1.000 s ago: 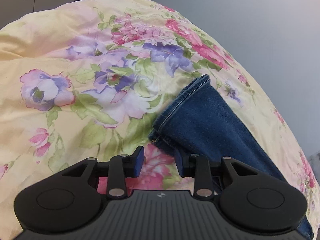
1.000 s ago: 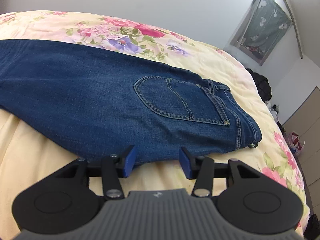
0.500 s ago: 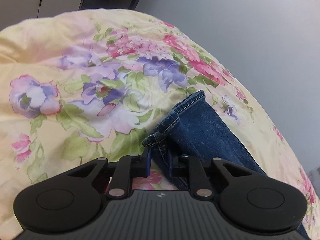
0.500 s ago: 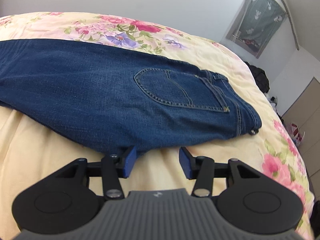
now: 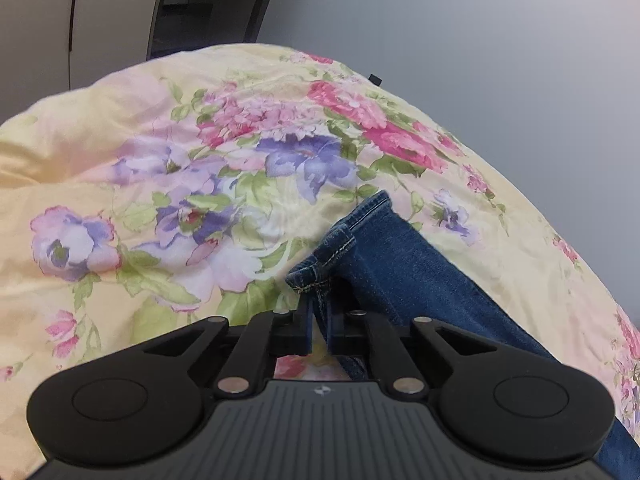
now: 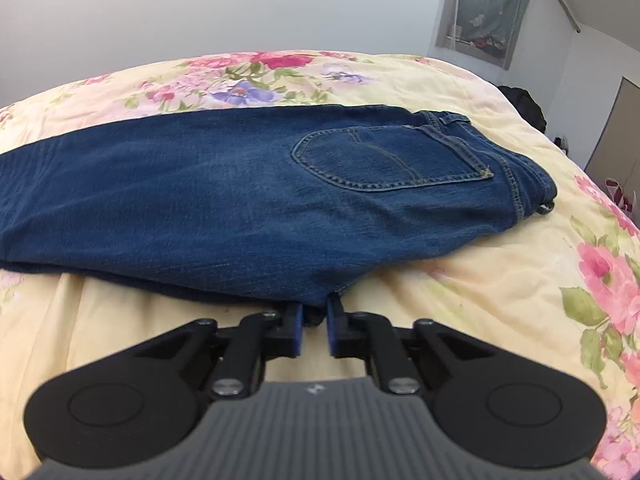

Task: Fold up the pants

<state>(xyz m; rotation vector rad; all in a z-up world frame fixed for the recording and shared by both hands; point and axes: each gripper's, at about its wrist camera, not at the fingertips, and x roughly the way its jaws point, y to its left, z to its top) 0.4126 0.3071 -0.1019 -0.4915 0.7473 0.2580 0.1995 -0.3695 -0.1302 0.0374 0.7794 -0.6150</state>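
Note:
Blue denim pants lie folded lengthwise on a floral bed cover. In the left wrist view the leg hems [image 5: 340, 248] are bunched and lifted, and my left gripper [image 5: 319, 322] is shut on the hem edge. In the right wrist view the seat with a back pocket [image 6: 384, 160] and the waistband [image 6: 520, 176] lie flat at the right. My right gripper [image 6: 314, 322] is shut on the near crotch edge of the pants [image 6: 240, 208].
The yellow floral bed cover [image 5: 160, 184] spreads under everything and also shows in the right wrist view [image 6: 480, 280]. A grey wall runs behind the bed. A dark bag [image 6: 524, 108] and a hanging cloth [image 6: 492, 4] are at the far right.
Both grippers have closed from open onto the pants. The left one has lifted the leg hem, which now bunches. The right one moved in to the near edge.

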